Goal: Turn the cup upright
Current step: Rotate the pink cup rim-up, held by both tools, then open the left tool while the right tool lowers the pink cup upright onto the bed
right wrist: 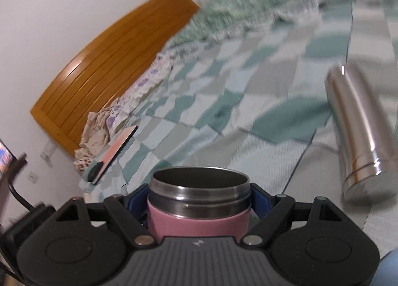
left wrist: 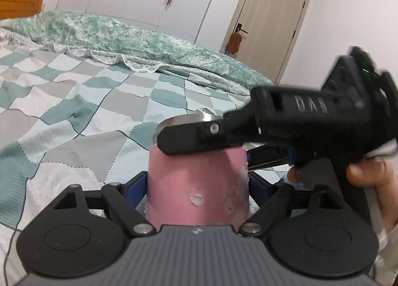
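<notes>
Checkered teal, grey and white bedding fills the room's foreground, with a rumpled green quilt behind it, white wardrobe doors and a beige door beyond. Nearest the camera, the left gripper has its blue-padded fingers pressed against both sides of a pink-sleeved stainless steel cup, clamped on its body. From the right, the right gripper reaches across and grips the same cup near its metal end, one black finger lying over the steel band. In the right wrist view, that gripper is closed on the cup just below its open steel rim, the mouth facing away from the camera. So the cup is held off the bedding between both tools, apparently mid-turn; motion blur suggests the right side is rotating. Further out lie a polished steel flask on its side, a flat pink-and-black object near the wooden headboard. Next, I judge, one gripper must let go so the other can finish rotating the mouth upward, then set the base down on soft, uneven fabric where it may tip
</notes>
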{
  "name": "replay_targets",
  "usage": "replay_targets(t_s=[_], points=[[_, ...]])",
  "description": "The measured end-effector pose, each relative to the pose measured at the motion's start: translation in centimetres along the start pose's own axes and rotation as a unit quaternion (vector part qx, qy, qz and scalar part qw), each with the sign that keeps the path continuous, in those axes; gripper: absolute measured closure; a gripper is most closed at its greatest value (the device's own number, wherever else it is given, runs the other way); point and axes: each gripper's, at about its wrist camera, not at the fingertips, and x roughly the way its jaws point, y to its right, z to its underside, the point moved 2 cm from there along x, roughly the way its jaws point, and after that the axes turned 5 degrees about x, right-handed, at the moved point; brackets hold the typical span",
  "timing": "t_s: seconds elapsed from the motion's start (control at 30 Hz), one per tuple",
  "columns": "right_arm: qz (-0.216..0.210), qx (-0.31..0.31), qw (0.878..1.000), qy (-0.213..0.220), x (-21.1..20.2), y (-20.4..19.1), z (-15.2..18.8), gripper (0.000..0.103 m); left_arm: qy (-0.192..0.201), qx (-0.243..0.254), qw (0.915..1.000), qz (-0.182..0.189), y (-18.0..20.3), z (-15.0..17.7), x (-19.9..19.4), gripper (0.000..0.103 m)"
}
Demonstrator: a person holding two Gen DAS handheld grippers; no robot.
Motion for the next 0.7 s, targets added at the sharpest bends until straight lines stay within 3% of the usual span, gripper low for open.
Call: replay_targets(t_s=[0.1,0.17,0.3,0.47,0.6,0.7], points=[[0.028,-0.044,0.998,0.036,-0.8,-1.5,0.3,0.02,-0.015,-0.001,0.9998,-0.009,0.0,-0.1,-0.5,0.009],[0.06,-0.089,0.992,0.069,-1.2,-2.7,0.6,0.02,-0.045,-0.008,0.9986,-0.027,-0.4,0.1,-0.6,0.005],[0.151,-0.19,0.961,0.131,-0.9,-4.8,1.7,0.02,-0.08,-0.033,0.9929,-0.082,-2.4,0.7,-2.6,0.005],[0.157,-0.221,0.953,0.14,0.1,-4.4,2.8,0.02,-0.066,-0.034,0.979,-0.19,-4.5,0.7,-6.1,0.004],[0.168,-0.211,0.957,0.109,0.1,-5.0,1.9,0.019,-0.063,-0.048,0.9758,-0.204,-5.2,0.4,-7.4,0.004],[0.174,-0.2,0.959,0.101,-0.4,-5.4,1.6,0.011,-0.057,-0.05,0.9747,-0.21,-4.7,0.1,-8.0,0.004]])
